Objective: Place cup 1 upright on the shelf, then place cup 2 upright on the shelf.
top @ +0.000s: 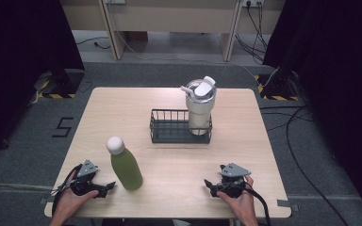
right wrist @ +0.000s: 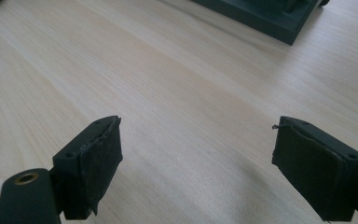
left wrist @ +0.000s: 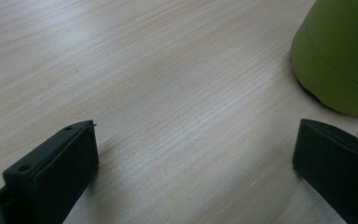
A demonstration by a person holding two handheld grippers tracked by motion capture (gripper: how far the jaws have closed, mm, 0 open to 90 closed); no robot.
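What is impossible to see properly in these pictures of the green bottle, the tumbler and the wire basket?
1. The green bottle: the frame edge of the left gripper view cuts off everything above its base.
2. The tumbler: in the high view its lid hides any contents, and the wire basket screens its foot.
3. The wire basket: the top edge of the right gripper view leaves just one corner.

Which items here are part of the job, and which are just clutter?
Likely in the job:
- green bottle, standing beside the open left gripper
- wire basket, the nearest thing ahead of the open right gripper

Just lying about:
- tumbler, standing in the basket
- cables on the floor
- taped 5 on the floor
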